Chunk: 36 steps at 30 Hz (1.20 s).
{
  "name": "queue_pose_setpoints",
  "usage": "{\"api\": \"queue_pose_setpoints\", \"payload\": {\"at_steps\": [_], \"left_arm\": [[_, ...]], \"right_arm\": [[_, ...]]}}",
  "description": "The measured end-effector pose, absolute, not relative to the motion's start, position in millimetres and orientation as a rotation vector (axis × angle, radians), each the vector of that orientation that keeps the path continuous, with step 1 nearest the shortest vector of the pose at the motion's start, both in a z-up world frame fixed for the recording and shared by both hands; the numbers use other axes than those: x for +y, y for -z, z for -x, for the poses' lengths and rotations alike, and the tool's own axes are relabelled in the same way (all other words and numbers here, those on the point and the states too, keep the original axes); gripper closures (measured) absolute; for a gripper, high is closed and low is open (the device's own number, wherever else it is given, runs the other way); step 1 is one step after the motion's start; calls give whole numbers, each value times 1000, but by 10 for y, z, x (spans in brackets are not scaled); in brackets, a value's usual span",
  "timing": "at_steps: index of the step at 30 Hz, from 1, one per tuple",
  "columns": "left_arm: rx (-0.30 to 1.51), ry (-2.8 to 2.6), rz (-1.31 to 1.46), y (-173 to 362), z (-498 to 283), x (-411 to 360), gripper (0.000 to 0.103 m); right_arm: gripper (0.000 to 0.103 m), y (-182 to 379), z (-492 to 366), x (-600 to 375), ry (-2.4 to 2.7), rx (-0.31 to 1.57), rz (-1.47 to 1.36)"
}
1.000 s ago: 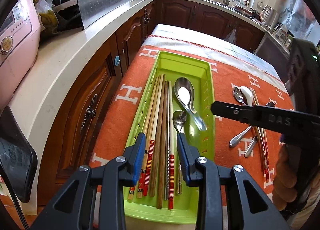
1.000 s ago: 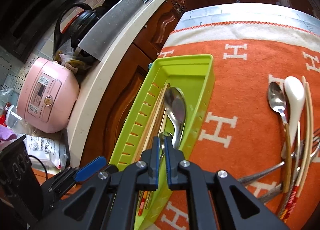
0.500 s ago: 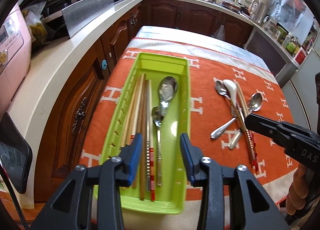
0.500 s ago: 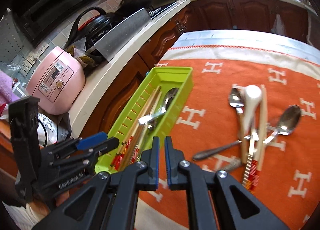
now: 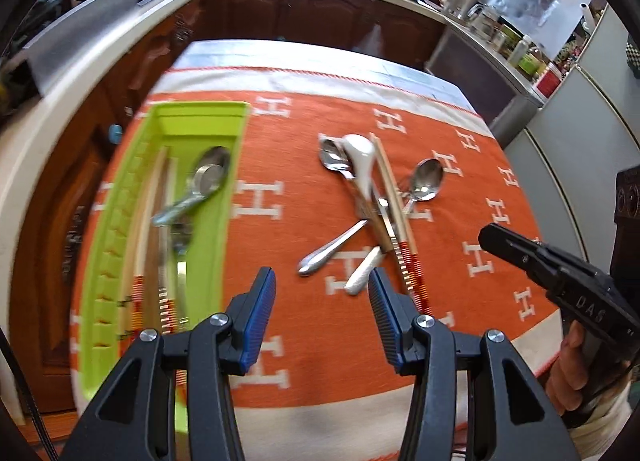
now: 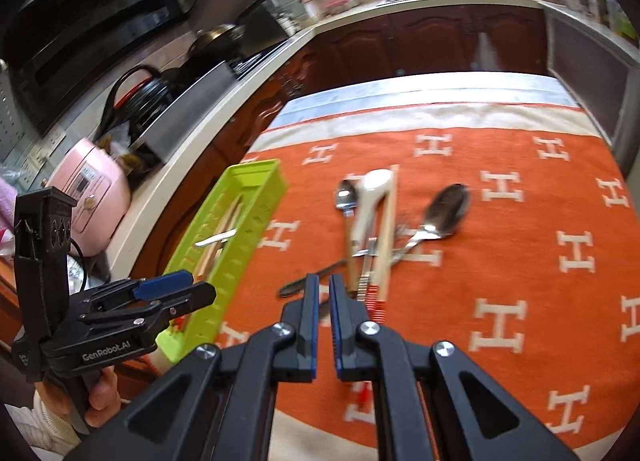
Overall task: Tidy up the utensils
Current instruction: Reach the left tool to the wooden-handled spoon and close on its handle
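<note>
A green utensil tray [image 5: 120, 221] [image 6: 240, 229] lies at the left of the orange cloth and holds chopsticks and metal spoons [image 5: 200, 185]. A loose pile lies on the cloth: a white ceramic spoon [image 5: 360, 159] [image 6: 370, 197], metal spoons [image 5: 426, 181] [image 6: 446, 207], chopsticks [image 5: 396, 213] and a fork. My left gripper [image 5: 322, 285] is open and empty, above the cloth just short of the pile. My right gripper [image 6: 324, 285] is nearly closed and empty, near the pile's near end; it also shows in the left wrist view [image 5: 520, 253].
The table carries an orange cloth with white H marks [image 5: 480, 261]. A white counter [image 6: 192, 165] runs along the left with a pink rice cooker [image 6: 92, 193] and pots. Dark wood cabinets [image 5: 320, 13] stand behind. A grey fridge [image 5: 580, 133] stands at the right.
Both grippers have pulled back from the green tray and swung right toward the loose pile. The left gripper has opened wider. The right stays nearly closed and empty.
</note>
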State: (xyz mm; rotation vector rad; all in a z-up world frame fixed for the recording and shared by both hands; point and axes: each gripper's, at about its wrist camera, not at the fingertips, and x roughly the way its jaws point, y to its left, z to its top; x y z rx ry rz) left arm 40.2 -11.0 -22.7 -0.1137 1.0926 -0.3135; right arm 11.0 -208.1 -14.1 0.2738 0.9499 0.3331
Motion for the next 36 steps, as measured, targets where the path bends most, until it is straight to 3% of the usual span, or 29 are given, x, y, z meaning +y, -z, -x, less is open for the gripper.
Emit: {"api": "queue_pose_setpoints", "payload": {"at_steps": [18, 24, 26, 36], "left_arm": [[1252, 235, 192, 880, -1517, -693, 57], [1266, 232, 161, 998, -1590, -807, 76], [1261, 220, 135, 990, -1589, -823, 94], [1264, 181, 100, 1036, -1627, -788, 94]], "right_arm": [[96, 521, -321, -2431, -334, 969, -372], [96, 628, -392, -2511, -346, 982, -412], [96, 654, -410, -2537, -347, 985, -421], [96, 753, -462, -2574, -356, 999, -440]]}}
